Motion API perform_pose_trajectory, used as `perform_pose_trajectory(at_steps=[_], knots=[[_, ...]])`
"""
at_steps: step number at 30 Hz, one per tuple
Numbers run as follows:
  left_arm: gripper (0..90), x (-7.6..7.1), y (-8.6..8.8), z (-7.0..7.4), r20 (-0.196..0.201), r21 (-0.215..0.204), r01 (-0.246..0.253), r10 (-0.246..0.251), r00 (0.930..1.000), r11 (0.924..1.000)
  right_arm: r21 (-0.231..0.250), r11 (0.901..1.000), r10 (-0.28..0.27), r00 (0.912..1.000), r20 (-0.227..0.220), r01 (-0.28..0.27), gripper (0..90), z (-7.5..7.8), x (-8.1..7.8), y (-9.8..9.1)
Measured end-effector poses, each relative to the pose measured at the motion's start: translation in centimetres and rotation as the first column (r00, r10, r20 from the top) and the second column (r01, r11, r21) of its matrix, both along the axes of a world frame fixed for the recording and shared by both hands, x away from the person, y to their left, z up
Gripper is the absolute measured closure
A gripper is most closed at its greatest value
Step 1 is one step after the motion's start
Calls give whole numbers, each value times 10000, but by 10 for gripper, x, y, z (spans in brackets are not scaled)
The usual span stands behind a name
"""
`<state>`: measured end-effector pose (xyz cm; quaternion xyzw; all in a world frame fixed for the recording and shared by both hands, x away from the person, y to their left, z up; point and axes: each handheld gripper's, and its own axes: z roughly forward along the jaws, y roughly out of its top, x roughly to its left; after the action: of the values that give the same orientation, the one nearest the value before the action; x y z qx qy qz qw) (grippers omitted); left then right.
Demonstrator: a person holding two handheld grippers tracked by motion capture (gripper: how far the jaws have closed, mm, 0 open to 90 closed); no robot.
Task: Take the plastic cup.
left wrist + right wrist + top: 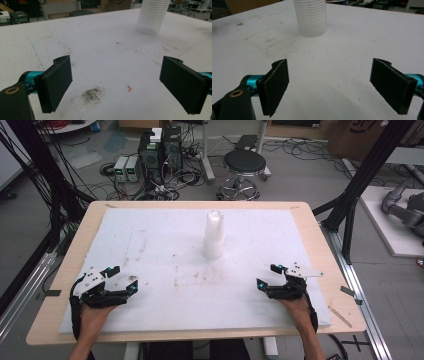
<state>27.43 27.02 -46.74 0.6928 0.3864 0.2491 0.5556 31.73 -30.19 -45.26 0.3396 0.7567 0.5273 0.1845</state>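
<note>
Resting: my left gripper (122, 279) and right gripper (267, 276), low over the table (165, 285)
Fingers: both pairs apart, nothing between
Cup stack (214, 236): upright, mid-table, well apart from both

I see a wooden table (320, 251) with a white foam sheet (150, 240) covering nearly all of its top, leaving a strip of bare wood along every edge. The sheet carries brownish smudges (192, 279) toward its near middle, and in the left gripper view a dark sooty patch (92, 94) and a small red fleck (129, 88). Beyond the table's far edge, a round black stool (244, 164) stands on the floor, with two computer towers (161, 151) and small grey boxes (126, 168) to its left among tangled cables (175, 182). A black frame post (365, 175) slants past the far right corner.
</note>
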Motion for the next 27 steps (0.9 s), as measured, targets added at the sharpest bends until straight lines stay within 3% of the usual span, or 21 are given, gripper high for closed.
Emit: perform_pose_trajectory(at_steps=[4,11,21,27], knots=[[109,0,0,0,-58,15,-88,88,9999,10000,62,10000,35,10000,28,-35,151,0,0,-1],[109,-1,-1,0,84,48,-114,114,9999,9999,144,9999,62,9995,-300,-58,151,0,3,-1],[109,0,-1,0,-46,93,-152,153,9999,9998,-10,9999,156,9997,-183,-156,151,0,2,0],[109,0,-1,0,-48,84,-110,110,9999,9999,265,9995,178,9997,-190,-173,151,5,3,-4]])
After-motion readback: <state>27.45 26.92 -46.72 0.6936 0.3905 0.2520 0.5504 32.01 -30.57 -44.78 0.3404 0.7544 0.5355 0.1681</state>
